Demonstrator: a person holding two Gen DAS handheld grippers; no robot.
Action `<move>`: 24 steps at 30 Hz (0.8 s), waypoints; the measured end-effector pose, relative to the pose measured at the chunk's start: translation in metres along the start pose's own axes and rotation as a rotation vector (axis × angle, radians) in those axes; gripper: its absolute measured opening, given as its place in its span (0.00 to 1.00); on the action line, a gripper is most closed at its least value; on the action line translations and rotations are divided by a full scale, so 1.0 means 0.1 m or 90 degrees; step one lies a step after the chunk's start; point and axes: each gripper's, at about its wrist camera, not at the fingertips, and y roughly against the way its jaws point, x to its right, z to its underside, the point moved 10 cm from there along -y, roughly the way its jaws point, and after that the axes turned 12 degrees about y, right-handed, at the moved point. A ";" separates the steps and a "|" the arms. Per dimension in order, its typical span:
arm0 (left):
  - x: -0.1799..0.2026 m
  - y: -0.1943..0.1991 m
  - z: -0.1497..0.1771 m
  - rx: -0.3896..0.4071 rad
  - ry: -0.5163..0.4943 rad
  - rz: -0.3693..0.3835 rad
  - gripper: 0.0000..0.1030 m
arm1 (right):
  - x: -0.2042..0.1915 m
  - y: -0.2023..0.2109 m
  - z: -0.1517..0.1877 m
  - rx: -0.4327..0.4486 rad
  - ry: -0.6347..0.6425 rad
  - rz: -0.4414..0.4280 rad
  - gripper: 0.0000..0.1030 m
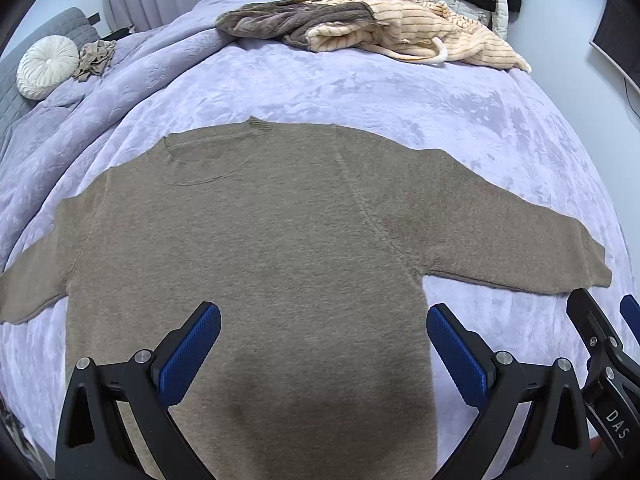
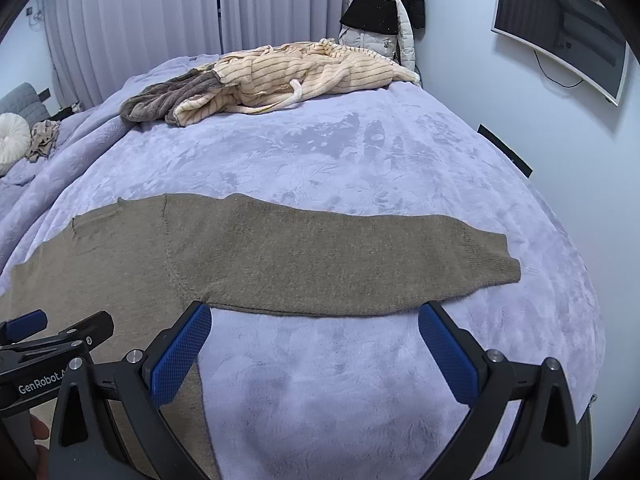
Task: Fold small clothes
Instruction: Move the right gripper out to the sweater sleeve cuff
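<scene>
The brown knit sweater (image 1: 256,248) was laid out flat on the lavender fleece blanket (image 1: 360,92), neckline pointing away, both sleeves spread straight out to the sides. So honestly this looked like the very start of the fold: garment smoothed, nothing tucked in yet.

The left gripper (image 1: 323,344) hung over the lower body of the sweater with its blue pads wide apart, holding nothing. The right gripper (image 2: 314,344) was the same deal, spread wide and empty, over bare blanket just below the right sleeve (image 2: 360,264), with its left finger near the sweater's side edge.

My guess for the next move: the right one goes for the sleeve, probably near the cuff (image 2: 496,260), pinches it and carries it across the chest, while the left either pins the body or does its own sleeve. Knit is floppy, so it'd need a decent bite on the fabric.

Pile of other clothes, a striped cream garment (image 2: 304,72) and something grey-brown (image 2: 168,96), sat at the far end, well apart.
</scene>
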 end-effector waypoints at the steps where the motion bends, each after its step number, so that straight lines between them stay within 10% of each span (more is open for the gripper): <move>1: 0.04 -0.01 0.00 -0.001 -0.003 0.001 1.00 | 0.03 -0.01 0.01 -0.001 -0.003 0.002 1.00; 24: 0.88 -0.22 0.00 -0.018 -0.065 0.013 1.00 | 0.83 -0.26 0.14 -0.017 -0.055 0.053 1.00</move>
